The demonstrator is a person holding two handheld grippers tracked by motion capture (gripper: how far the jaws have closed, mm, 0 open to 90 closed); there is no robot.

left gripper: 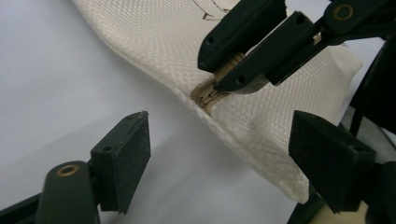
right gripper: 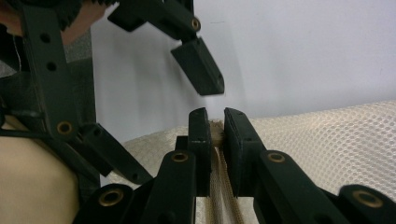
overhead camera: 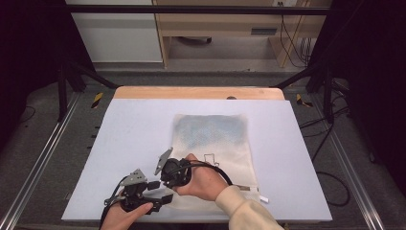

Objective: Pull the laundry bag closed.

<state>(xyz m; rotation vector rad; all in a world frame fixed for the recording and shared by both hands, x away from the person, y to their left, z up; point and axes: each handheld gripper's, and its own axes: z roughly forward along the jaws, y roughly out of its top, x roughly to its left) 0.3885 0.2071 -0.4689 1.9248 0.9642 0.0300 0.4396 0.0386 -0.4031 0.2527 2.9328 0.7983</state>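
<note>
Showing 2 hand-held grippers at work on a cream mesh bag on a white table.

Mesh bag [overhead camera: 213,143]: lies flat on the white table cover [overhead camera: 134,129], near its middle and toward the person's side; a darker bluish patch shows through its far half and a thin dark line drawing sits on its near half.

Zip [left gripper: 208,95]: a tan zip end sits on the bag's edge, at the near left corner as the high view has it; in the right gripper view its 2 tape rows run down between the jaws.

Right gripper [right gripper: 215,133]: clenched on the zip end, the 2 pads pressing it from both sides; in the left gripper view the same jaws come in from the upper right and pinch the tan piece at the bag's rim.

Left gripper [left gripper: 219,149]: released, jaws standing well apart with the bag's edge between them and neither pad touching it; it sits just beside the right gripper, on the person's side of the zip.

Hands: the right hand [overhead camera: 203,179], in a cream sleeve, reaches across over the bag's near edge; the left hand [overhead camera: 127,213] is low at the table's near edge.

Table: a wooden strip [overhead camera: 198,92] shows past the far edge of the cover.
</note>
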